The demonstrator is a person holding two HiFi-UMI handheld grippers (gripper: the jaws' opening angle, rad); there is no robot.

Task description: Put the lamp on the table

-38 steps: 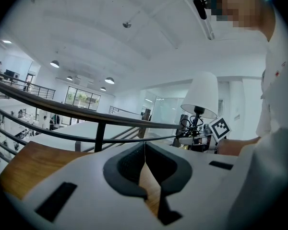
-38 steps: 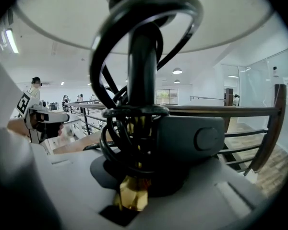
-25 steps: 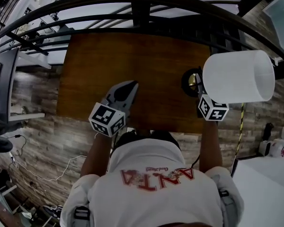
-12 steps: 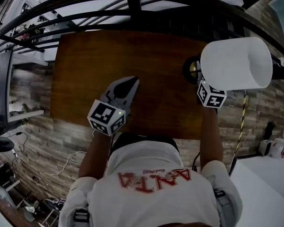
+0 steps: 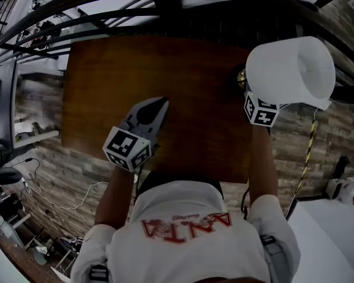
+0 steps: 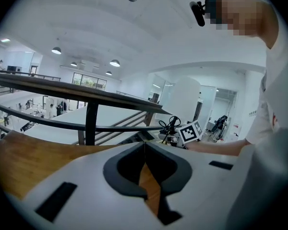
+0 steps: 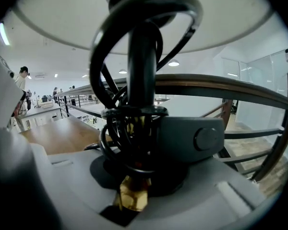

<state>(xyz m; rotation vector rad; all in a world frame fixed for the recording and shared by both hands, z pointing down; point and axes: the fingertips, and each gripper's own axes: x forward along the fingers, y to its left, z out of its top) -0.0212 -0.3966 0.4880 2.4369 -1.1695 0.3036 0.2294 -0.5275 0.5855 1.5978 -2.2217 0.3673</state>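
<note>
Lamp: you carry the lamp [image 5: 292, 69] over the table's far right corner. Its white shade [image 7: 134, 13] hides the base from above, so I cannot tell whether the base touches the wood yet.

Right gripper: your right gripper [image 7: 134, 176] is clamped on the lamp's dark stem [image 7: 142, 75], its jaws partly closed around it just above a brass fitting [image 7: 130, 195]. This low hold probably keeps the heavier end under control and leaves the shade untouched.

Cord: the black cord [image 7: 116, 37] is looped around the stem, likely so that it does not trail or snag while you carry the lamp.

Left gripper: your left gripper [image 5: 158, 104] hangs over the near middle of the table, well apart from the lamp. Its jaws are together and hold nothing; only wood shows through the slit behind the tips. It seems to be kept free to steady the lamp if needed.

Table: the brown wooden table [image 5: 183, 63] is bare, with a dark railing [image 5: 165, 5] along its far side.

Step in hand: you appear to be near the end of the task, bringing the lamp to its spot.

Next move: set the base flat, away from the right edge, and open the jaws only once the lamp stands by itself.

Risk: the wide shade could make the lamp top-heavy, and this corner leaves little margin.
</note>
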